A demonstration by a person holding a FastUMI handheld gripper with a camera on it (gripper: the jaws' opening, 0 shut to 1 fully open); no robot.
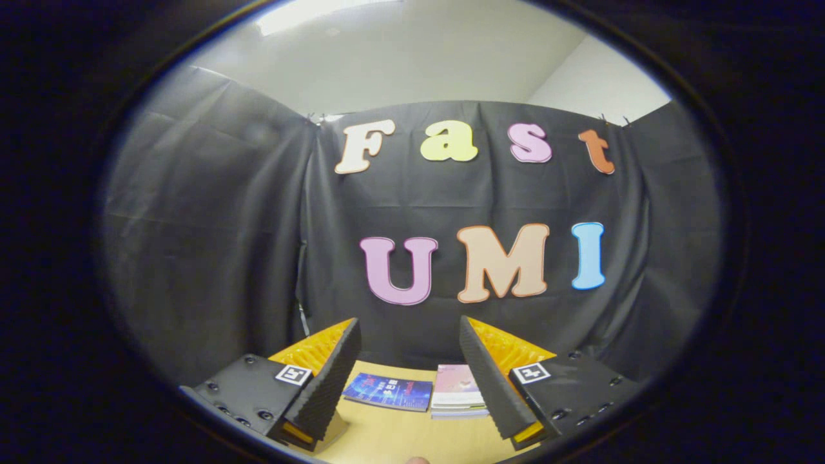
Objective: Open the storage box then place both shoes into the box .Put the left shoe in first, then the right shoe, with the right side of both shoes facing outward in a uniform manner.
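My tongs (pixel 410 361) held level and high, aimed at the booth wall; fingers wide apart, nothing between them. Through the gap, left to right: a blue book (pixel 388 391) lying flat, long axis along the tabletop's (pixel 399 438) far edge, then a pink stack of books (pixel 456 398). Box and shoes: whereabouts and heading I cannot tell.

The claw (pixel 410 332) is held level, its fingers spread apart, gripping nothing.
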